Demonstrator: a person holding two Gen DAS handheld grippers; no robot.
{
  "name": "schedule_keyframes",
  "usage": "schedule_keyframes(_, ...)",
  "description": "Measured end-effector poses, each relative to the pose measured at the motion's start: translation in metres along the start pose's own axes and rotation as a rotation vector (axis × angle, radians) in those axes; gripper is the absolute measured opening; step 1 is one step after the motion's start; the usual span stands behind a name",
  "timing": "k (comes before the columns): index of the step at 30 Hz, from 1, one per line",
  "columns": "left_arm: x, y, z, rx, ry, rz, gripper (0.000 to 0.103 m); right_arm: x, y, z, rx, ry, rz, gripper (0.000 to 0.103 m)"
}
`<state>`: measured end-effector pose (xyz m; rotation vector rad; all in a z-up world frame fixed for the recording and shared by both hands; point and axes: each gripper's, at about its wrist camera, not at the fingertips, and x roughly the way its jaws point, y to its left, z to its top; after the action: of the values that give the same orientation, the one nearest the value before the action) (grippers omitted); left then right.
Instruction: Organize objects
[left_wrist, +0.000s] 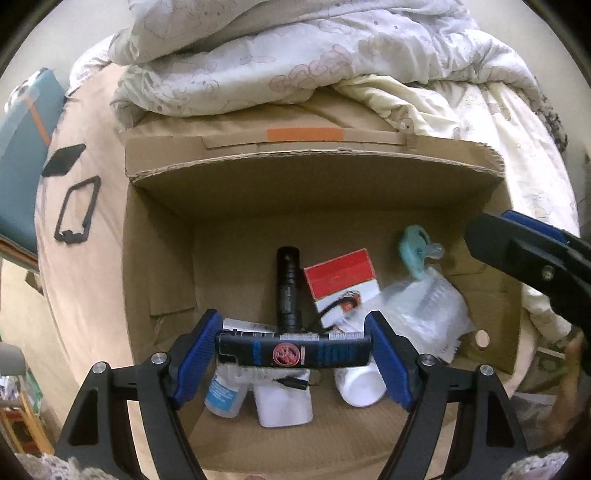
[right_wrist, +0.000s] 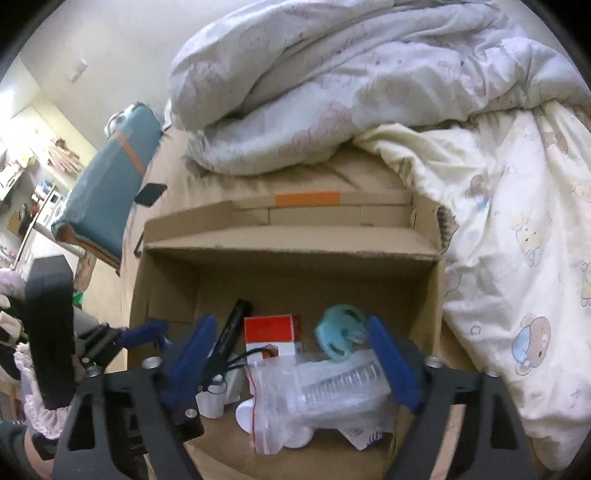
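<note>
Left gripper (left_wrist: 293, 352) clamps black tube (left_wrist: 293, 350) over cardboard box (left_wrist: 166, 258); right gripper (right_wrist: 291, 363) wide, empty.

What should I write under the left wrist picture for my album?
Left gripper holds a dark blue pack over a cardboard box of bits and bobs.

The white plastic bottles (left_wrist: 283, 402) are partly hidden behind the held black rectangular box (left_wrist: 293, 353); its label print is blurred. The teal upholstered bench (left_wrist: 22, 147) is cut off at the frame edge.
</note>
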<state>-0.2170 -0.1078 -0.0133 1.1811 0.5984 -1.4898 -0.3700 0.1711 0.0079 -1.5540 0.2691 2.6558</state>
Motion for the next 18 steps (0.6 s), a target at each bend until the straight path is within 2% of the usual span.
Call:
schedule_keyframes(2,-0.005,0.001,-0.002,0.001,-0.019,-0.004,0.087,-0.002,-0.002,0.000,0.003,-0.001,-0.007,0.095)
schedule_keyframes(4,-0.009,0.003,-0.004,-0.006,-0.034,0.001,0.102,-0.004,-0.002,0.000,0.011,-0.003,-0.004,0.095)
schedule_keyframes(6,-0.012,0.006,-0.006,-0.021,-0.038,0.003,0.102,-0.008,-0.001,-0.002,0.010,-0.008,-0.007,0.096)
schedule_keyframes(9,-0.021,0.010,-0.011,-0.036,-0.048,0.000,0.102,-0.015,0.003,-0.005,-0.006,-0.025,-0.020,0.102)
schedule_keyframes(12,-0.029,0.006,-0.016,-0.007,-0.037,0.016,0.102,-0.025,0.007,-0.012,-0.015,-0.052,-0.029,0.103)
schedule_keyframes(14,-0.041,0.007,-0.019,-0.015,-0.053,0.024,0.102,-0.026,0.008,-0.021,-0.008,-0.039,-0.029,0.103)
schedule_keyframes(18,-0.070,0.013,-0.033,-0.022,-0.082,0.020,0.102,-0.041,0.013,-0.034,-0.008,-0.042,0.009,0.103)
